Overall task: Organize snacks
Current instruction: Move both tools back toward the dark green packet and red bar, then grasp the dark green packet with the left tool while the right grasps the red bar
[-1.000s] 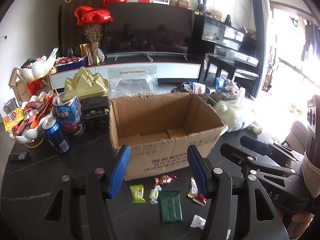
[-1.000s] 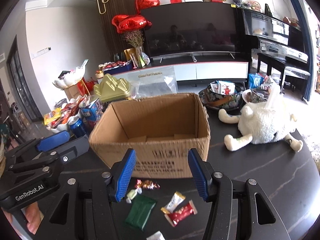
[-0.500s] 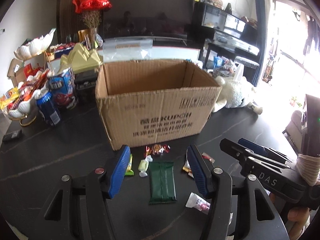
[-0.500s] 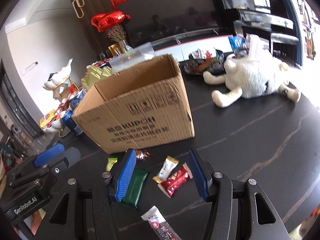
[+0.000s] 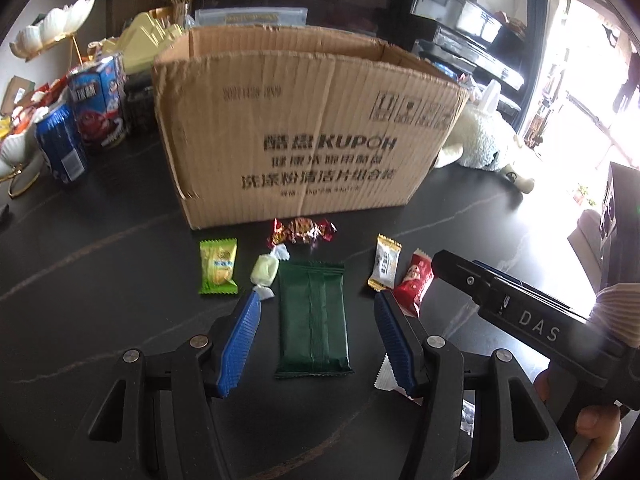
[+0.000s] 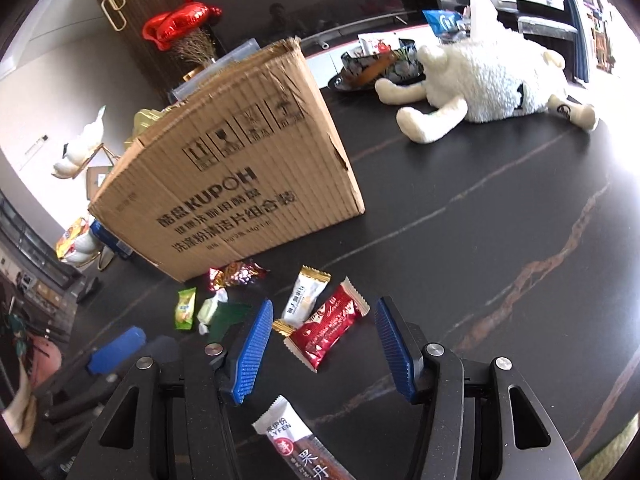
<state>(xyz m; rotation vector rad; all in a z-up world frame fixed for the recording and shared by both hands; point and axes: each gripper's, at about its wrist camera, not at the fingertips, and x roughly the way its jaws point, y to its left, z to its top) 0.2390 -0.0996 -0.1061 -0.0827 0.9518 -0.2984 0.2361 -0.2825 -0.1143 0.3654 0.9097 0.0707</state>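
An open cardboard box stands on the black table; it also shows in the right wrist view. Loose snacks lie in front of it. My left gripper is open, low over a dark green packet, its jaws on either side of it. A green candy, a pale sweet and a red-gold candy lie nearby. My right gripper is open, low around a red packet, beside a white-gold packet. A white bar wrapper lies under it.
A blue can and snack carton stand left of the box, with shell-shaped snack dishes beyond. A white plush toy and a bowl lie to the right. The right gripper body shows in the left wrist view.
Both grippers have dropped from above the box down towards the table and in over the snacks. The left now straddles the green packet, the right the red packet. Both stay open.
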